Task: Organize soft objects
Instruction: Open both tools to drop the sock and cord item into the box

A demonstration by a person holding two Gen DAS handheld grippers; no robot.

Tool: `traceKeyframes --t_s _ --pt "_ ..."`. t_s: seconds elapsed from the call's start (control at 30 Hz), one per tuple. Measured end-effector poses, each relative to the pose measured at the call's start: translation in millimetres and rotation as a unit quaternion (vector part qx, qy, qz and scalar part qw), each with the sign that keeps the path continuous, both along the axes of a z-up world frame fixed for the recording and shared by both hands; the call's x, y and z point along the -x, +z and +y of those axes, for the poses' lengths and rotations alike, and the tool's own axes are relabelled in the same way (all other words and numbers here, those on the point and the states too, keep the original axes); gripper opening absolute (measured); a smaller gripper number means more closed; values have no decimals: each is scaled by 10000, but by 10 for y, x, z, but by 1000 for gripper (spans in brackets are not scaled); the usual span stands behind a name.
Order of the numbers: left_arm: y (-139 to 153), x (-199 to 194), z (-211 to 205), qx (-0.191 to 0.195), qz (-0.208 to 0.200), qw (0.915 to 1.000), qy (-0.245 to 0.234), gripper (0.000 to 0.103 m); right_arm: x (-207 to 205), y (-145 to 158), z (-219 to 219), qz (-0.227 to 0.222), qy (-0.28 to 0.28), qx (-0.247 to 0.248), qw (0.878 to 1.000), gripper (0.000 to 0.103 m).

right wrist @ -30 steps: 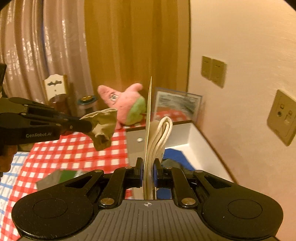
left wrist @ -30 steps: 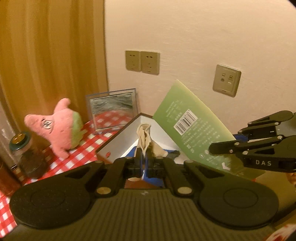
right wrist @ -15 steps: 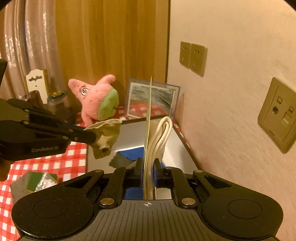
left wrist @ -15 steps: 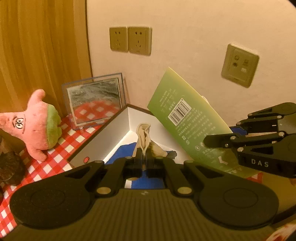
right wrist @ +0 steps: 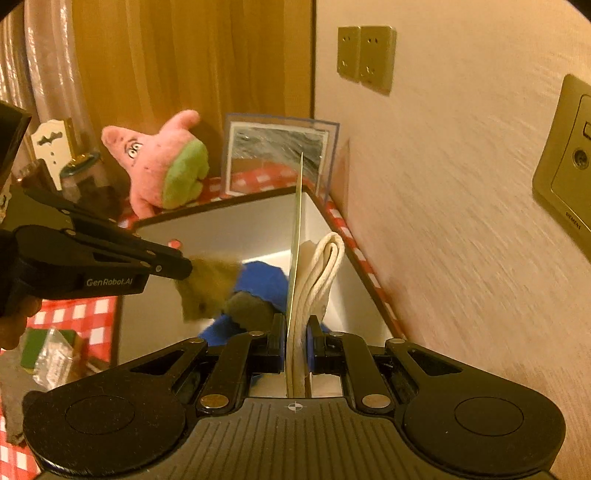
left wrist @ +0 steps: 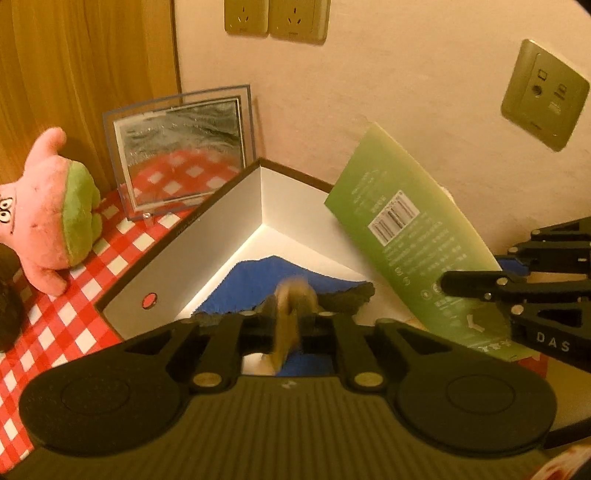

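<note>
My left gripper (left wrist: 290,319) is shut on a tan soft cloth (left wrist: 291,299), blurred, held low over the open white box (left wrist: 207,236). From the right wrist view the left gripper (right wrist: 184,267) holds that tan cloth (right wrist: 210,284) inside the box (right wrist: 229,229). A blue cloth (left wrist: 266,275) and a dark grey piece (left wrist: 351,297) lie in the box. My right gripper (right wrist: 295,332) is shut on folded cream socks (right wrist: 317,280) with a green card (left wrist: 399,232), held over the box's right side.
A pink star plush (left wrist: 48,210) sits on the red checked tablecloth (left wrist: 74,325) left of the box. A glass photo frame (left wrist: 181,147) leans at the wall corner. A jar (right wrist: 85,177) and wrappers (right wrist: 48,354) lie to the left. Wall sockets (left wrist: 275,18) are above.
Both grippers have moved forward and down toward the box. The tan cloth has dropped from above the rim to just over the blue cloth. The plush has slid left in view.
</note>
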State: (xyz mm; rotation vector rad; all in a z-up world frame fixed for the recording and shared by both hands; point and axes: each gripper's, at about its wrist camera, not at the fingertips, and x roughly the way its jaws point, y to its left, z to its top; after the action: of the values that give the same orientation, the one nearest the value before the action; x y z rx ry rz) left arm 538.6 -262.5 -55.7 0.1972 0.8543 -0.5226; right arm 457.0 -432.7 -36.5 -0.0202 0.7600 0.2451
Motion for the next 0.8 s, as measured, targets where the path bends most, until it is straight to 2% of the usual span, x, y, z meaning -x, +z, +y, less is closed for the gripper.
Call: traceKeyframes --t_s 0.07,0.13,0.27,0.37,0.43,0.53,0.7,0.8 --pt "-22 -1 -6 -43 -8 10000 28 25 -40 -19 -4 12 -19 55 10000 11" --pt "-47 -18 -1 -87 18 9999 58 26 -52 -29 6 -17 -30 215 9998 11" --pt "-76 -48 52 -84 75 9999 129 26 -46 -88 100 -165 -1 795 9967 11" --pt "-81 -49 72 -111 103 9998 131 26 -27 -200 225 -347 31 1389 9897 11" --pt "-84 -45 85 -127 120 9998 128 27 -35 -290 275 -312 58 1528 9877 11" --pt "-99 -35 104 -151 155 9997 128 28 -61 -394 266 -59 172 1168 9930 12" --pt "-114 3 119 -161 198 9997 66 29 9 -435 226 149 227 622 9977 43" --pt "-115 33 112 -163 204 9997 21 29 46 -425 204 253 162 396 9988 45"
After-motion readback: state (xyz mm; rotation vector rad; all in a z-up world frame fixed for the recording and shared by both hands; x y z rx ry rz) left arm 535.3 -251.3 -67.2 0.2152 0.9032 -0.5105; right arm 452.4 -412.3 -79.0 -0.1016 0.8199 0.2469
